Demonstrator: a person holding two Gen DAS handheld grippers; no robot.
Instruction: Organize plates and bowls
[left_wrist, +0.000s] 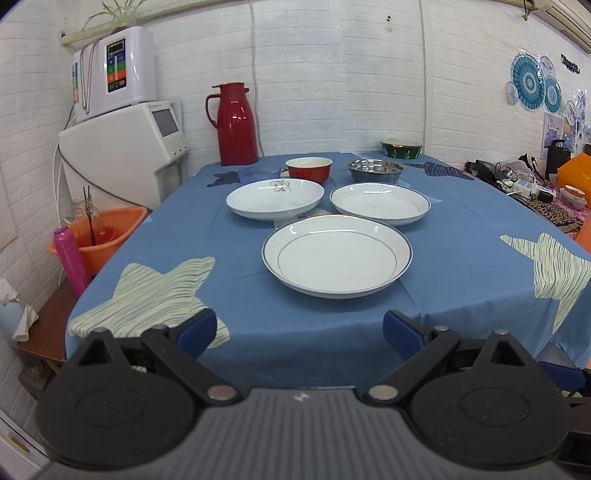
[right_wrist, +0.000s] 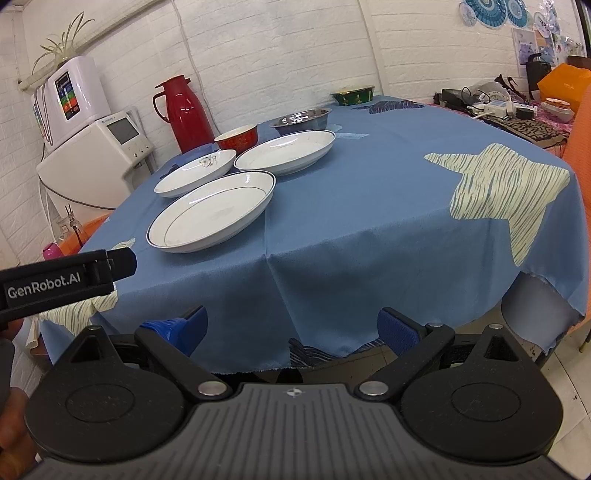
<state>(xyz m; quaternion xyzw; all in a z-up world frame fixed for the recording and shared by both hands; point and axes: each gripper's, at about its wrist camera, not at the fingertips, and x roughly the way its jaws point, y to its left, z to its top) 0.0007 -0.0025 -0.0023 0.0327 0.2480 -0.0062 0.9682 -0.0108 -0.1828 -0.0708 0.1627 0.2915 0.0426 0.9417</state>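
Hovering spread-jawed and empty before the blue-clothed table (left_wrist: 258, 325), both grippers (left_wrist: 299, 332) (right_wrist: 291, 326) are poised; the nearest gold-rimmed white plate (left_wrist: 337, 255) probably gets lifted first.

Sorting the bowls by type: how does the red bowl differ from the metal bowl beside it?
The red bowl is red outside, pale inside, with a gold pattern; the metal bowl is bare shiny steel. The red bowl looks narrower and taller, the metal bowl wider and shallower. Both sit upright and empty behind the white plates.

Table under blue star-print cloth (left_wrist: 236, 295), 3 white plates (left_wrist: 337, 256), red bowl (left_wrist: 309, 169), steel bowl (left_wrist: 375, 170), green bowl (left_wrist: 401, 149), red jug (left_wrist: 235, 124)
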